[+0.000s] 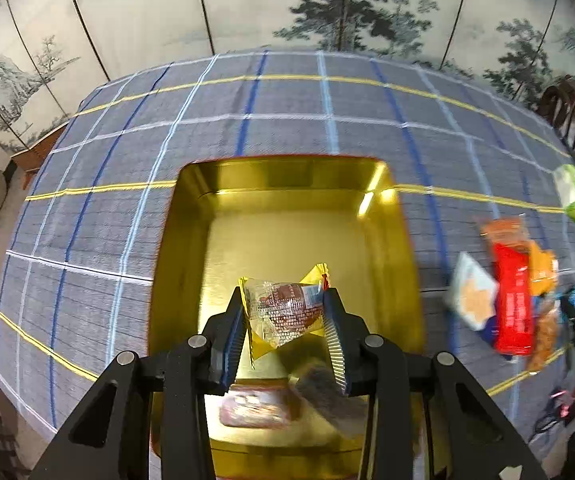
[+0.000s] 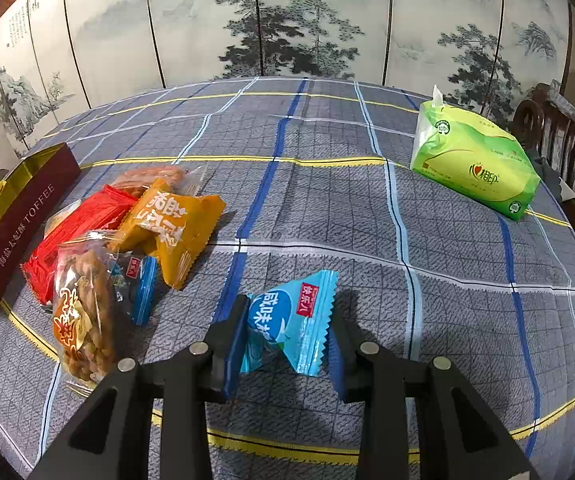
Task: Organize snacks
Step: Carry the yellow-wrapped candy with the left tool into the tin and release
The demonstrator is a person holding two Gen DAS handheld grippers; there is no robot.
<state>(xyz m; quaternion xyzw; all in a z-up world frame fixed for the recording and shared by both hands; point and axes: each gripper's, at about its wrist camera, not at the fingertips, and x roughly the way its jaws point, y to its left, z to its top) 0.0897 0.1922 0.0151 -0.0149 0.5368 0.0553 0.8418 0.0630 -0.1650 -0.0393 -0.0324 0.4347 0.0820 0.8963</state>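
Observation:
My left gripper [image 1: 283,312] is shut on a clear-and-yellow wrapped snack [image 1: 283,310] and holds it above the gold tin [image 1: 399,240]. Two snacks [image 1: 255,410] lie in the tin's near end. My right gripper [image 2: 287,334] is shut on a light blue snack packet [image 2: 291,320], just above the checked tablecloth. A pile of snacks lies to its left: a red packet [image 2: 79,232], an orange packet [image 2: 167,232], a clear bag of fried twists [image 2: 81,316] and a small blue packet [image 2: 137,290]. The pile also shows blurred in the left wrist view [image 1: 511,300].
The tin's dark red side with "TOFFEE" lettering [image 2: 23,220] stands left of the pile. A green tissue pack [image 2: 475,164] lies at the far right of the table. Dark wooden chairs [image 2: 559,136] stand at the right edge. A painted folding screen [image 2: 287,20] stands behind.

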